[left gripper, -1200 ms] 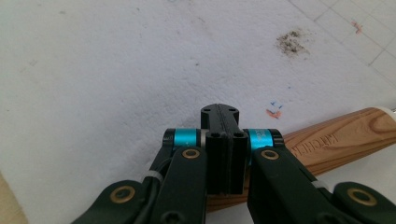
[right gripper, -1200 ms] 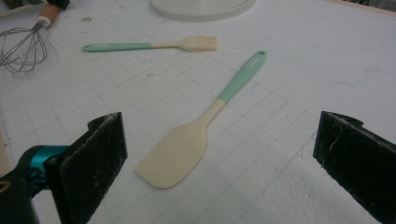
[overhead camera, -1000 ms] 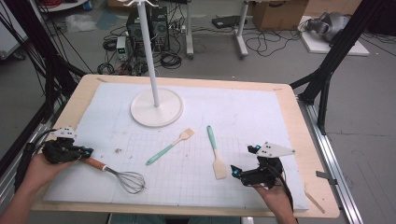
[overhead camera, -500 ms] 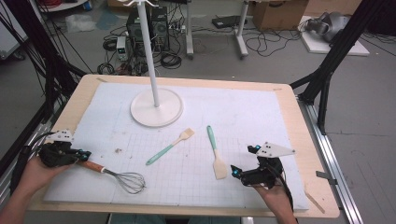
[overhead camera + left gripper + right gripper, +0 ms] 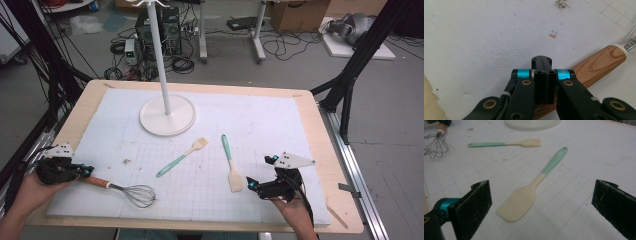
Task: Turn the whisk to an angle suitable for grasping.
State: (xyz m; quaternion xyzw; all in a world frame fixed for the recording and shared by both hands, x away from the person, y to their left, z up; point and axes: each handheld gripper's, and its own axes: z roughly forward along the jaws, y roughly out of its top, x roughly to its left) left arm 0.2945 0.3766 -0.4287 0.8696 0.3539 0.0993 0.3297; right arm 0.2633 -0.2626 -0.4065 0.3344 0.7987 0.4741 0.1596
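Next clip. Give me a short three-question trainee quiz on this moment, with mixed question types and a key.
1. True or false: the right hand-held gripper is clamped on the spatula.
2. Multiple choice: the left hand-held gripper has its jaws together next to which part of the whisk?
A. the wire loops
B. the wooden handle
C. the metal neck
3. Fill in: on the white mat, the mint-handled pastry brush lies between the whisk and the ____.

Key
1. False: its jaws stand wide apart, with the spatula lying on the mat ahead of them.
2. B
3. spatula
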